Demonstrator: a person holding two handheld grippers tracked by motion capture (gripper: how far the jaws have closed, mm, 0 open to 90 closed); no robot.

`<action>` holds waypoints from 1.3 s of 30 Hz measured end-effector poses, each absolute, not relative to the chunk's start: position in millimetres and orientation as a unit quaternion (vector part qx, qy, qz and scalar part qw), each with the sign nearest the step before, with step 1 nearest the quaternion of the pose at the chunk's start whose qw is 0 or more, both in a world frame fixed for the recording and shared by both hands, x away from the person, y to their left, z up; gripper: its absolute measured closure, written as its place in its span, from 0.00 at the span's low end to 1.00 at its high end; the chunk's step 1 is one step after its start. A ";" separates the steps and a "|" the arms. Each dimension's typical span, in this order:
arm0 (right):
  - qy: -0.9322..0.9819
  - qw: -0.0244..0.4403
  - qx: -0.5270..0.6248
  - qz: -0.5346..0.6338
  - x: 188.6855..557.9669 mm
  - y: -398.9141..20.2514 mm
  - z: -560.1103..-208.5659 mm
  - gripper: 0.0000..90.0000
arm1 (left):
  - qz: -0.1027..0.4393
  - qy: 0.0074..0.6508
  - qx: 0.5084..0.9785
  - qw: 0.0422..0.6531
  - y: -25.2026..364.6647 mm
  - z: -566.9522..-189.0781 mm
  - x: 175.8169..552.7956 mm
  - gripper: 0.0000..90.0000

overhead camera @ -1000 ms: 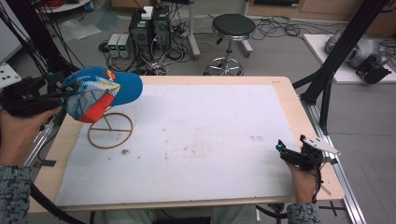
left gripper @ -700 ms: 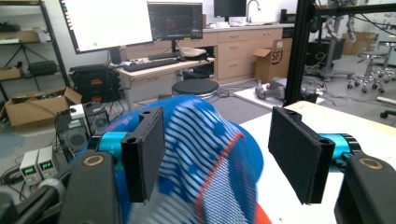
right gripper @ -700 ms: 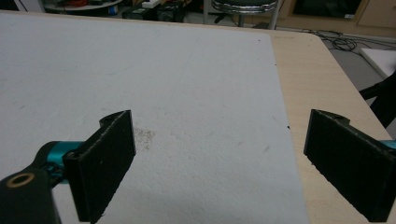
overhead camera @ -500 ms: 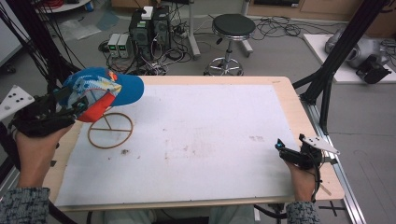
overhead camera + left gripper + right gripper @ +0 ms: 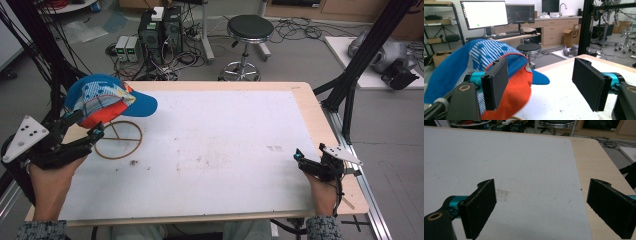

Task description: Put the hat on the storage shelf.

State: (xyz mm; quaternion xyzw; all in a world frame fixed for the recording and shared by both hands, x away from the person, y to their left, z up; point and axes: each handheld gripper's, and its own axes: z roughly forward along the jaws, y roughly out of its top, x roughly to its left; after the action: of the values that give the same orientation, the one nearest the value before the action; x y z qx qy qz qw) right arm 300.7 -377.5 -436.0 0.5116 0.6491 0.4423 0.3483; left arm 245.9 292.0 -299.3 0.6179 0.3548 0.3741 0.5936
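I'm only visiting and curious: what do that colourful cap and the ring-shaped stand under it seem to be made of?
The cap looks like soft woven fabric, matte: blue panels with a white print and an orange underside that folds and sags in the left gripper view. The stand looks like thin bent wood or rattan, a tan hoop with a crossbar lying flat on the table; wire painted brown can't be ruled out.

Past my table (image 5: 305,107) a black stool (image 5: 249,27) stands on grey floor, computer towers (image 5: 160,30) left of it.

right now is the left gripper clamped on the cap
No, in the left gripper view the left gripper stands wide open, with the cap behind one jaw, not pinched.
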 end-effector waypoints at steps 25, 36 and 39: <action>0.650 0.347 0.511 0.442 299.3 -374.7 -435.4 0.09 | 0.374 0.359 0.629 0.579 253.3 -382.0 220.6 0.29; 0.655 0.348 0.506 0.440 298.8 -372.2 -434.9 0.09 | 0.366 0.361 0.637 0.574 250.7 -401.1 224.3 0.27; 0.655 0.347 0.506 0.441 298.7 -371.6 -434.8 0.09 | 0.364 0.361 0.641 0.571 249.7 -404.4 224.6 0.27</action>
State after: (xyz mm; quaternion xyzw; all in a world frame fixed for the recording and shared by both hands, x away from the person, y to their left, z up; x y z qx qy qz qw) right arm 298.7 -371.6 -434.8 0.5064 0.6551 0.4407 0.3468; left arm 224.6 249.7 -404.4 0.6407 0.3614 0.3645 0.5710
